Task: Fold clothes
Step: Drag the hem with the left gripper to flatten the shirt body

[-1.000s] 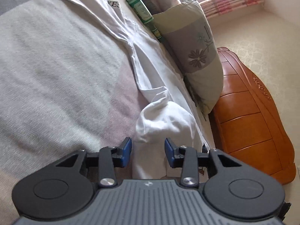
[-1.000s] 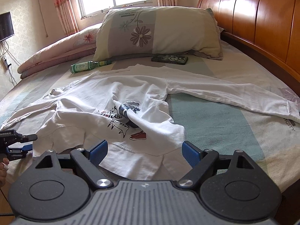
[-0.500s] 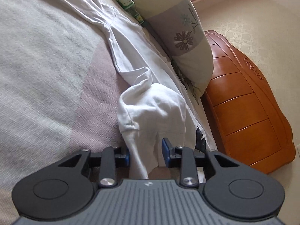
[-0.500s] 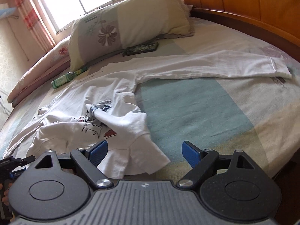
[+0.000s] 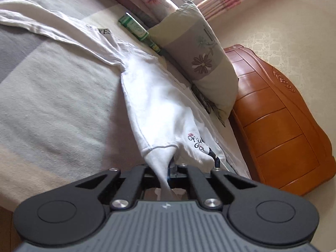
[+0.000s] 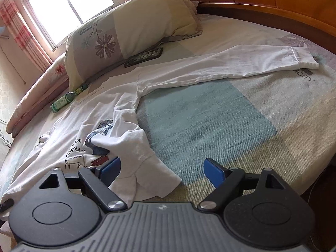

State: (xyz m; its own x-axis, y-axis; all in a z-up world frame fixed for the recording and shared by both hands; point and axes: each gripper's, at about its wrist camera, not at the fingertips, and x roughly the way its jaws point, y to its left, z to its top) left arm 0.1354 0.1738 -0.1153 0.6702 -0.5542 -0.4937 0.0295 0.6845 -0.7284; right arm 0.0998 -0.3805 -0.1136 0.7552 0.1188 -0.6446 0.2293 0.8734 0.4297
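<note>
1. Left tool (image 5: 168,169), seen from the left wrist: its jaws have just been closing and now stand clenched on a bunched hem corner of the white long-sleeved shirt (image 5: 159,109). The cloth runs taut from between the jaws up and away across the bed (image 5: 52,105).
2. Shirt from the same view: a sleeve stretches toward the far left; a printed script motif shows on the fold just right of the clamped corner.
3. Right tool (image 6: 161,168), seen from the right wrist: jaws released and wide apart, blue pads (image 6: 214,170) visible. The near hem corner of the shirt (image 6: 130,147) lies between and below them, close beside the left pad; contact with that pad cannot be told.
4. Shirt from the right wrist view: it lies crumpled on the bed (image 6: 210,126), body at left with a dark print partly folded under, one sleeve extended flat toward the far right, cuff near the wooden headboard (image 6: 273,2).
5. Surroundings on the bed: a floral pillow (image 6: 126,33) at the far side; a dark phone (image 6: 145,56) just in front of it; a green bottle (image 6: 67,99) lying on its side to the left, near the shirt's far edge.
6. Background: a folded quilt (image 6: 42,84) at far left, and a window (image 6: 69,4) with striped curtains behind the pillow.
</note>
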